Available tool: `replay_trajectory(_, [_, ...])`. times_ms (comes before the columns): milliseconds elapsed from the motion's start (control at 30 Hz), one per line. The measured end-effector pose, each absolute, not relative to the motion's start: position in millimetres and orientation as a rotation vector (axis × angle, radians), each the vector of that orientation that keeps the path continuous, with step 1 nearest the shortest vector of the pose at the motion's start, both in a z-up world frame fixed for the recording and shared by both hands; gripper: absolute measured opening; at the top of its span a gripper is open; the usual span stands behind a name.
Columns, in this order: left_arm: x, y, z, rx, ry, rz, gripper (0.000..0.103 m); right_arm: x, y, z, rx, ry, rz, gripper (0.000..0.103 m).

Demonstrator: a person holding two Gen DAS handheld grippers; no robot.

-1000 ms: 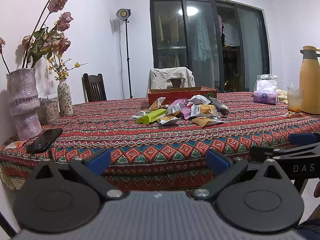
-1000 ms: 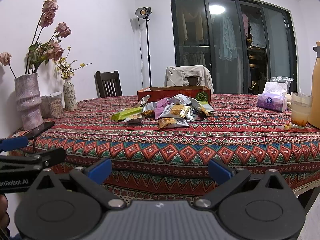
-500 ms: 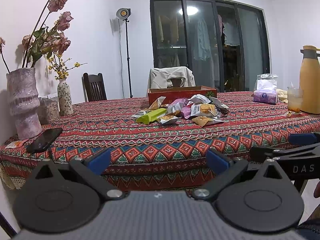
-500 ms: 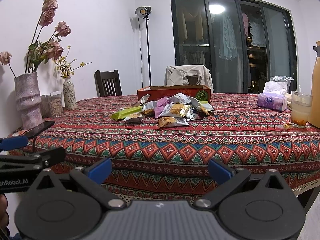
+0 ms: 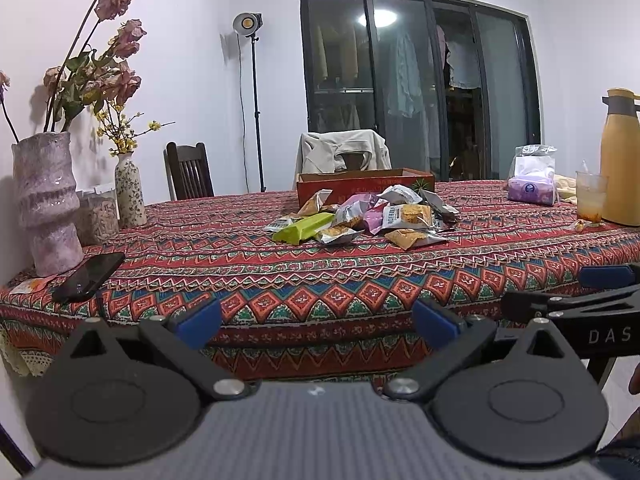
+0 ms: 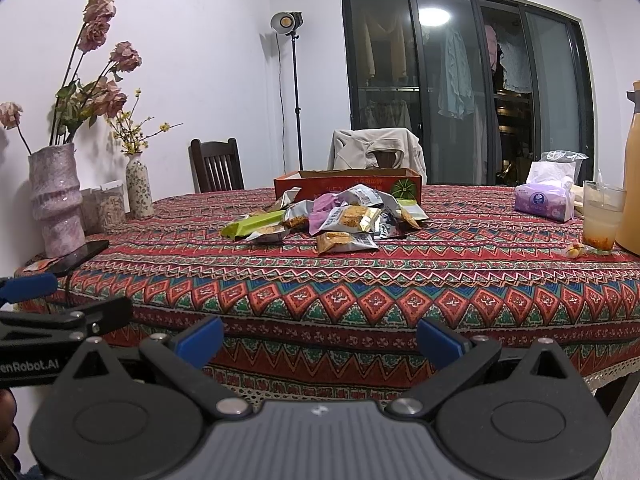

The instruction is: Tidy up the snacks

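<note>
While almost nothing differs from a second ago, the right wrist view has crept very slightly closer to the table [image 6: 360, 288], and the left view is unchanged, so the task stands at its very beginning. The left hand-held gripper [image 5: 316, 322] hangs off the near edge of the table with its blue-tipped fingers wide apart and nothing between them; the right hand-held gripper [image 6: 318, 338] is likewise spread and empty, level with the edge of the patterned cloth. The snack packets [image 6: 340, 220] lie in a loose heap toward the far middle of the table, a green packet [image 6: 256, 225] at the left of the pile and an orange-printed one [image 6: 346, 242] nearest the camera. Just behind the heap sits an open red cardboard box [image 6: 348, 182], apparently the likely place for them, though its inside is hidden. No packet looks sorted yet. Both grippers are well apart from the pile, so a long reach forward over the cloth seems needed first. A phone [image 5: 90, 276] and vase [image 5: 48, 204] stand far left, clear of that path.
</note>
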State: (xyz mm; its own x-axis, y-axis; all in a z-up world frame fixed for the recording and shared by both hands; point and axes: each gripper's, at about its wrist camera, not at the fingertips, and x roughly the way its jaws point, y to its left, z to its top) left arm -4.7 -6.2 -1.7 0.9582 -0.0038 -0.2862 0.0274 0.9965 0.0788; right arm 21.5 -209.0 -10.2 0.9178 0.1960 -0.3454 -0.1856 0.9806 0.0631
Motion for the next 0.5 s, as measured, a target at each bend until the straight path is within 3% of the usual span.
replay_trajectory(500, [-3.7,-6.0,-0.1,0.080,0.289,-0.010,0.103,23.0,-208.7,-9.5,0.025,0.360,0.195,0.103])
